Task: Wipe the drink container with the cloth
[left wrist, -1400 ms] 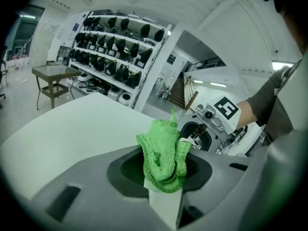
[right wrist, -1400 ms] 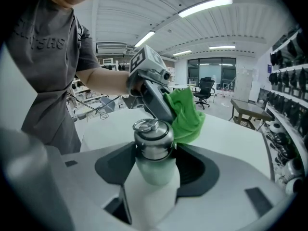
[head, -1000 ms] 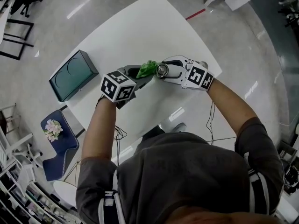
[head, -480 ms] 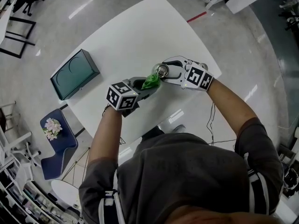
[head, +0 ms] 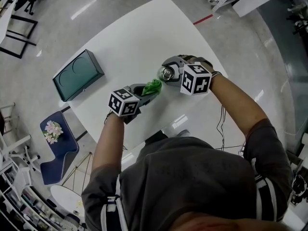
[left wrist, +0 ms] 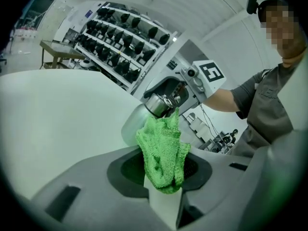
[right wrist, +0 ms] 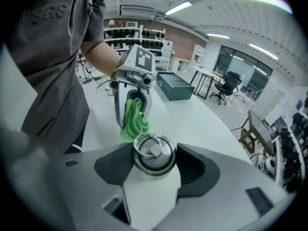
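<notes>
Left hand-held gripper (head: 146, 89) pinches cloth (left wrist: 163, 153) beside drink container (right wrist: 153, 153) clamped in right hand-held gripper (head: 169, 72)

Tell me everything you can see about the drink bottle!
The drink bottle has a shiny metal lid with a ring handle on top and a smooth, pale body. The jaws of the right hand-held gripper are clamped on it just under the lid, holding it tilted over the white table. The green cloth, pinched in the left hand-held gripper, sits right beside the lid. I can't tell if they touch.
</notes>
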Tool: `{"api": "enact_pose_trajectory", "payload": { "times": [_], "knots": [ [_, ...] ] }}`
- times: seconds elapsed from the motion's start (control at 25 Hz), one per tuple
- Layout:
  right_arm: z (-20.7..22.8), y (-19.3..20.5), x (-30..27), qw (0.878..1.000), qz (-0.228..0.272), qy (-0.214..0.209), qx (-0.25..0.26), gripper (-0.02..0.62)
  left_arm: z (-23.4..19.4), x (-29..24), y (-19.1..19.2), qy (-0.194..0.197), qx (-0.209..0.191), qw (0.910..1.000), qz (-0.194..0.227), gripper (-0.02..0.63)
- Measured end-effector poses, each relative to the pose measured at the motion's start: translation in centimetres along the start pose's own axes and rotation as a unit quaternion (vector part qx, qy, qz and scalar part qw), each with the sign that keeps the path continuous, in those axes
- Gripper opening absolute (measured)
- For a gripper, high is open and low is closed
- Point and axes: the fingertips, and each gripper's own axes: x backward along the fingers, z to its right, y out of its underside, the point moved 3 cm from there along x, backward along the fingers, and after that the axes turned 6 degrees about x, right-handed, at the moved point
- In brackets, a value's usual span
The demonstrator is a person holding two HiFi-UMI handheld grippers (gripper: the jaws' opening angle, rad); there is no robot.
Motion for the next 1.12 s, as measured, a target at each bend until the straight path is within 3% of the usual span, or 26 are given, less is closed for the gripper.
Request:
{"api": "enact_pose_trajectory", "payload": {
  "times": [0.36,0.64,0.8,0.84,0.92,0.96,1.0,1.12],
  "knots": [
    [0.2,0.3,-0.6,0.994,-0.080,-0.075,-0.005,0.255,-0.3,-0.1,0.5,0.002,0.005,0.9999,-0.009,0.110],
    [0.3,-0.1,-1.1,0.978,-0.166,-0.121,0.022,0.252,-0.1,-0.8,0.6,0.001,0.004,0.9998,-0.021,0.110],
    [0.4,0.6,-0.8,0.986,-0.135,-0.101,-0.002,0.250,0.1,-0.7,0.3,0.006,0.011,0.9999,-0.011,0.110],
    [0.5,1.1,-0.5,0.989,-0.114,-0.091,-0.031,0.250,0.2,-0.6,0.2,0.008,0.015,0.9999,-0.004,0.110],
    [1.2,2.1,0.6,0.988,-0.042,-0.059,-0.138,0.250,0.4,-0.2,0.0,0.010,0.025,0.9995,0.017,0.110],
    [1.7,2.6,1.4,0.977,0.006,-0.039,-0.209,0.250,0.5,0.0,-0.2,0.010,0.031,0.9990,0.031,0.110],
    [2.3,3.3,2.2,0.958,0.054,-0.016,-0.282,0.250,0.5,0.2,-0.5,0.010,0.039,0.9981,0.046,0.110],
    [3.8,5.3,4.1,0.869,0.180,0.043,-0.459,0.250,0.6,-0.3,-1.6,0.011,0.073,0.9931,0.091,0.110]
  ]
}}
